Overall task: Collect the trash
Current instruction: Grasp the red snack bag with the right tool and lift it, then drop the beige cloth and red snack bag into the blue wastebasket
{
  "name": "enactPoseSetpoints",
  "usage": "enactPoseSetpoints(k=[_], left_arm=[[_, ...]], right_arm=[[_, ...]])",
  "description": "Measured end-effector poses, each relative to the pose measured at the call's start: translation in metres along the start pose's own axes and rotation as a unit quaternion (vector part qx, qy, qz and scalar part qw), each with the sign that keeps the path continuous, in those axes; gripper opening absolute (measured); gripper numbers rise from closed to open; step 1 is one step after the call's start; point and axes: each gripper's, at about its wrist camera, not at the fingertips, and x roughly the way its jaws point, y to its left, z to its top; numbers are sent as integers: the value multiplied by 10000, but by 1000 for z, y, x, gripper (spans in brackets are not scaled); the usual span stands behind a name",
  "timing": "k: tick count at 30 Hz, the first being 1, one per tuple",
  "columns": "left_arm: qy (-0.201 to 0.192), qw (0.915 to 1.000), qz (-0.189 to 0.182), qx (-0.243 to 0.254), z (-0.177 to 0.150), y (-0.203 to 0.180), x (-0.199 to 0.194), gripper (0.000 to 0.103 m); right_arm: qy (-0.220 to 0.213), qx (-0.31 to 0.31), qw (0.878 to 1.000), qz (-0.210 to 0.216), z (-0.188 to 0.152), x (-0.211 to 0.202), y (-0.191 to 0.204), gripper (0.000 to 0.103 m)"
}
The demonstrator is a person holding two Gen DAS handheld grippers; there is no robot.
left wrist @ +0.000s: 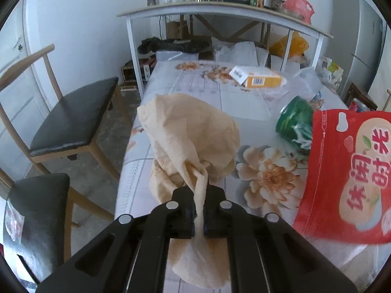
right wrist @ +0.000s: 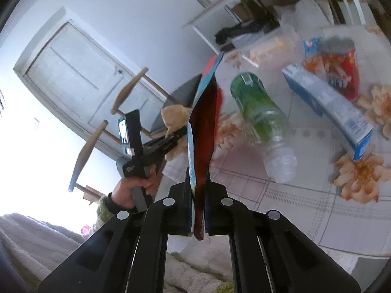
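My left gripper (left wrist: 198,191) is shut on a twisted strip of a beige, crumpled plastic bag (left wrist: 190,131), which bulges over the left edge of the flowered table (left wrist: 190,83). My right gripper (right wrist: 198,186) is shut on the lower edge of a red snack packet (right wrist: 204,122), held upright and edge-on above the table. That same packet (left wrist: 349,171) fills the right side of the left wrist view. In the right wrist view a person's hand (right wrist: 132,188) holds the left gripper (right wrist: 178,131) with the beige bag (right wrist: 176,112) at its tip.
A green-labelled plastic bottle (right wrist: 259,112) lies on the table beside a blue carton (right wrist: 327,102) and a red can (right wrist: 342,68). An orange box (left wrist: 261,79) lies farther back. Two dark-seated chairs (left wrist: 73,117) stand left of the table, and a cluttered white shelf table (left wrist: 220,12) stands behind.
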Motion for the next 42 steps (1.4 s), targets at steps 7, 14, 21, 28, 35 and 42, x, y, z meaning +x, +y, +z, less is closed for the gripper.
enactPoseSetpoints(k=[7, 14, 21, 28, 35, 42], left_arm=[[-291, 9995, -86, 50, 6, -12, -41, 4], [-751, 9957, -406, 358, 25, -50, -88, 4], [-922, 9782, -1634, 896, 65, -140, -111, 4], [-211, 9151, -3425, 2120, 103, -308, -101, 4], [1549, 8362, -4251, 3101, 94, -509, -37, 4], [2492, 8024, -3763, 3904, 37, -657, 40, 5]], right_arm=[[-692, -214, 9973, 106, 2, -49, 11, 6], [-1733, -121, 9846, -199, -5, -126, -7, 6], [-2879, 455, 9497, -1144, -37, -219, -50, 6], [-3510, 1747, 8865, -2459, -88, -290, -117, 6], [-3458, 3115, 8385, -2834, -121, -302, -217, 6], [-3088, 4120, 8057, -2928, -144, -290, -316, 6]])
